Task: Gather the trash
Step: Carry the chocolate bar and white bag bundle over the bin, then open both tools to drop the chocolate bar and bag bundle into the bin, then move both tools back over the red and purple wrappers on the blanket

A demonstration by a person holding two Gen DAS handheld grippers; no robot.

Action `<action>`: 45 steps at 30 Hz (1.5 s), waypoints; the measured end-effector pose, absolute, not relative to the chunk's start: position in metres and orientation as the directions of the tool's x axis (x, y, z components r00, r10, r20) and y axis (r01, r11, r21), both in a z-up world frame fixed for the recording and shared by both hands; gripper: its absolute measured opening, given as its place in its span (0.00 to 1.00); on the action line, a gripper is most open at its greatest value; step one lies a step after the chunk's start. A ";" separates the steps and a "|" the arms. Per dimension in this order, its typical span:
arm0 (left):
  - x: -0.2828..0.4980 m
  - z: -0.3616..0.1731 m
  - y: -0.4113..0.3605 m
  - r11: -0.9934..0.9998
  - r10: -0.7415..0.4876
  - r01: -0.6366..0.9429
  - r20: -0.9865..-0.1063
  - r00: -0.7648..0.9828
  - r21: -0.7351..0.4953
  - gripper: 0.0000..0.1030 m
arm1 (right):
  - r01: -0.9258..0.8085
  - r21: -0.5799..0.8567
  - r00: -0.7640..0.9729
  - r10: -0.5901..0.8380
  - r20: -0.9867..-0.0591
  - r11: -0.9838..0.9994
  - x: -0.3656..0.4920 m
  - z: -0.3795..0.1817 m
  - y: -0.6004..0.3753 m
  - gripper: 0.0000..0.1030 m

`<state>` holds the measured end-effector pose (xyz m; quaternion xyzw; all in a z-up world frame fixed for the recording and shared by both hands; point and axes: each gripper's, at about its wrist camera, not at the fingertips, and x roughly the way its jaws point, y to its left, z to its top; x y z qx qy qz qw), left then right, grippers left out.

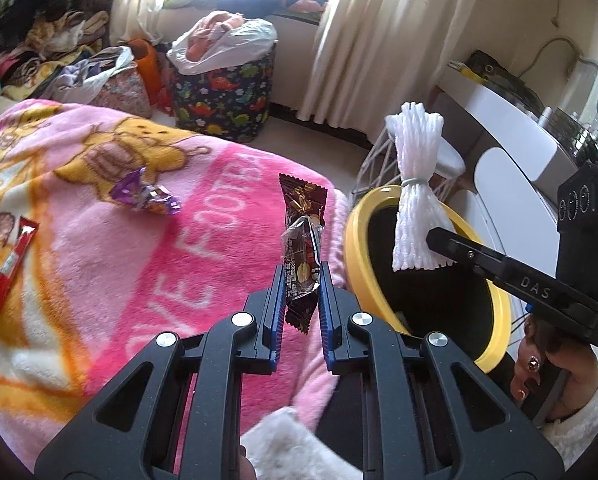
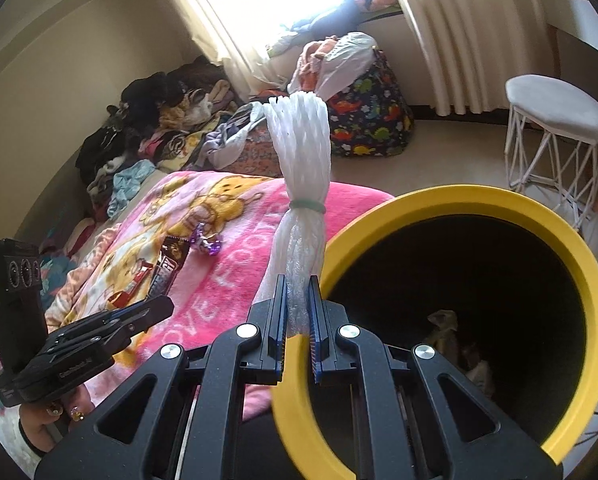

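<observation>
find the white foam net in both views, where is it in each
Left wrist: white foam net right of centre, over the yellow bin, pinched by the right gripper.
Right wrist: foam net centre, upright between the fingers.
Shared landmark: yellow bin.

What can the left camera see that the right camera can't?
Only the left wrist view shows the white desk with its cables, and the left gripper shut on the brown snack wrapper from close up.

Only the right wrist view shows the crumpled trash at the bottom of the bin, and the whole white stool.

Both show the yellow bin, the white foam net pinched by the right gripper, the purple wrapper, the red wrapper and the pink blanket.
</observation>
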<state>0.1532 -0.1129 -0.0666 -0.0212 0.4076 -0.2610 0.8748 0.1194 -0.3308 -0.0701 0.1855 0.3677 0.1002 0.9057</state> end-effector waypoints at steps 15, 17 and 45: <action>0.151 -0.074 -0.203 0.764 -0.564 0.593 -0.709 0.423 -0.255 0.10 | 0.189 0.425 0.685 0.191 -0.703 0.885 0.086 -0.094 -0.402 0.23; 0.152 -0.076 -0.210 0.756 -0.569 0.604 -0.710 0.414 -0.252 0.20 | 0.216 0.417 0.689 0.165 -0.706 0.883 0.083 -0.094 -0.408 0.40; 0.201 -0.066 -0.026 0.953 -0.301 0.239 -0.657 0.691 -0.185 0.89 | -0.211 0.302 0.647 0.365 -0.670 0.930 0.189 -0.066 -0.236 0.58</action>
